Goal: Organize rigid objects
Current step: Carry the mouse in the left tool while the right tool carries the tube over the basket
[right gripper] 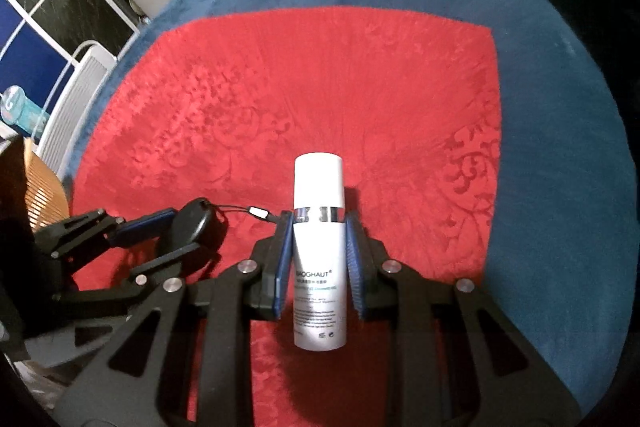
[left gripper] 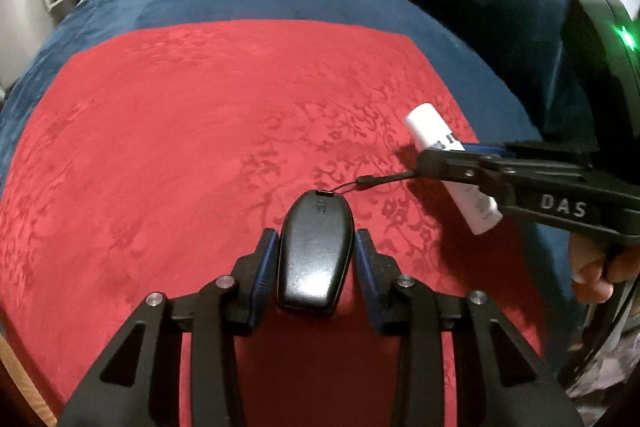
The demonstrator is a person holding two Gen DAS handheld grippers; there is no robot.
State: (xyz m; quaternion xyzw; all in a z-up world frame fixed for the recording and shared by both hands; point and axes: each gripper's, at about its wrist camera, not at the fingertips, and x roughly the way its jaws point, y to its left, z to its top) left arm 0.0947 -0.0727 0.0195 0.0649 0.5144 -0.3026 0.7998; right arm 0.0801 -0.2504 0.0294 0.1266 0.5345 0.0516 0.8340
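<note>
With the black key fob [left gripper: 316, 251] pinched in the left gripper [left gripper: 316, 259] and the white bottle [right gripper: 319, 251] clamped in the right gripper [right gripper: 319, 259], both should be lowered level onto the red cloth [left gripper: 180, 147], set well apart.

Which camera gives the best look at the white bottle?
The right wrist view: the white bottle faces the camera, centered between the right gripper's pads. The left wrist view shows it sideways at the edge, partly hidden.

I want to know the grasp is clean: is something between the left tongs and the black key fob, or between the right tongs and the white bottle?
Nothing visible does. The left tongs already flank the black key fob, and the right tongs flank the white bottle. Only the fob's cord trails toward the bottle.
</note>
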